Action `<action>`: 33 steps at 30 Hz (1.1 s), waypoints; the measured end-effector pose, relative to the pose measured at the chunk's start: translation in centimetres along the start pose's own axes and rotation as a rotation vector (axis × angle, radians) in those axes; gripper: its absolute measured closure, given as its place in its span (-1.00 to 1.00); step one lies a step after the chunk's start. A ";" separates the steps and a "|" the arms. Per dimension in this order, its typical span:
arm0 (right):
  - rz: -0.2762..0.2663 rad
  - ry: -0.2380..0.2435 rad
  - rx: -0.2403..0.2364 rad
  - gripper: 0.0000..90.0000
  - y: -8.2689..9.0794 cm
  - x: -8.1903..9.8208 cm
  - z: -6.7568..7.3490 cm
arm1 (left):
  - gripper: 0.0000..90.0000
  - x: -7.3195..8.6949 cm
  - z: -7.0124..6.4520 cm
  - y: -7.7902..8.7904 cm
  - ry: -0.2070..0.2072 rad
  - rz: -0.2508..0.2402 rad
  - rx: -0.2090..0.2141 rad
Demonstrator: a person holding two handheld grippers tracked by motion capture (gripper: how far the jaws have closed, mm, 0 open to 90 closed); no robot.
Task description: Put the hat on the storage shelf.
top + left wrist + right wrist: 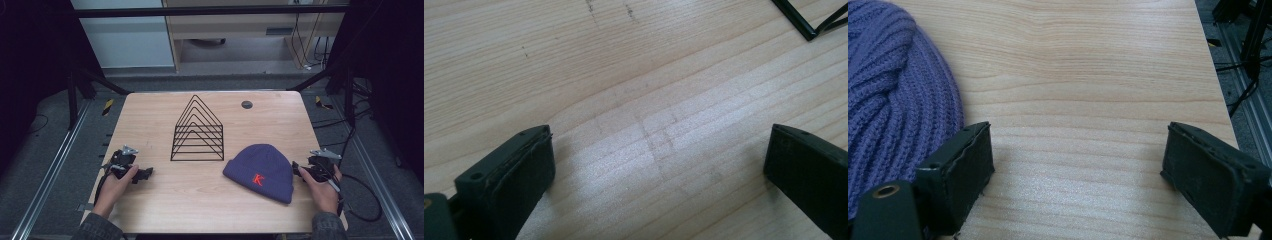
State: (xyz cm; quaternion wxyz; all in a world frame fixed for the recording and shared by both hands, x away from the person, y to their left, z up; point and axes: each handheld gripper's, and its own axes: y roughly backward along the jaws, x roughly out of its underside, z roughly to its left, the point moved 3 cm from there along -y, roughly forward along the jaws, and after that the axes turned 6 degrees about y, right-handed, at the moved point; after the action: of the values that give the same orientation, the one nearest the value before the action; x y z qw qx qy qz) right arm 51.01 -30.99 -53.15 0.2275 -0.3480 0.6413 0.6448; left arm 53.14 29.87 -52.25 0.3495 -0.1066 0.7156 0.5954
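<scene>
Pre-grasp, nothing held. Right gripper (301,170) wide open, parked just beside purple rib-knit beanie (261,171) near worktop (150,115) right edge, red K showing. Left gripper (142,174) wide open over bare wood grain near left edge. Black wire rack (198,131), triangular loops, mid-worktop. Next, probably: pinch soft knit, expect sag.

Purple ribbed knit beanie (261,170) with red K on its folded cuff, lying flat on the wooden table's (200,200) near right part, crown toward the far side, cuff nearest.
</scene>
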 end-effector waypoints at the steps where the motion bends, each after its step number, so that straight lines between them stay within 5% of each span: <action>1: -0.001 -0.001 0.003 -0.71 0.0 0.0 0.0 | -1.00 0.0 0.0 0.0 0.000 0.000 0.000; 13: 0.010 -0.015 0.004 -0.67 0.2 0.0 0.3 | -1.00 0.0 -0.2 0.1 -0.005 0.009 0.007; 24: -0.013 0.050 0.018 -0.42 1.5 -1.2 1.3 | -1.00 0.1 -0.2 0.1 -0.011 0.009 0.011; 33: -0.006 0.071 -0.028 -0.31 2.2 -1.9 2.6 | -1.00 0.1 -0.2 0.1 -0.014 0.009 0.013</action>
State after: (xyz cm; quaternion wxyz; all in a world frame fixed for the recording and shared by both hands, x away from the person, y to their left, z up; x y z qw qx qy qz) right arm 50.21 -28.32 -50.43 0.2015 -0.3758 0.6388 0.6404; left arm 52.97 29.70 -52.23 0.3524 -0.0970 0.7175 0.5929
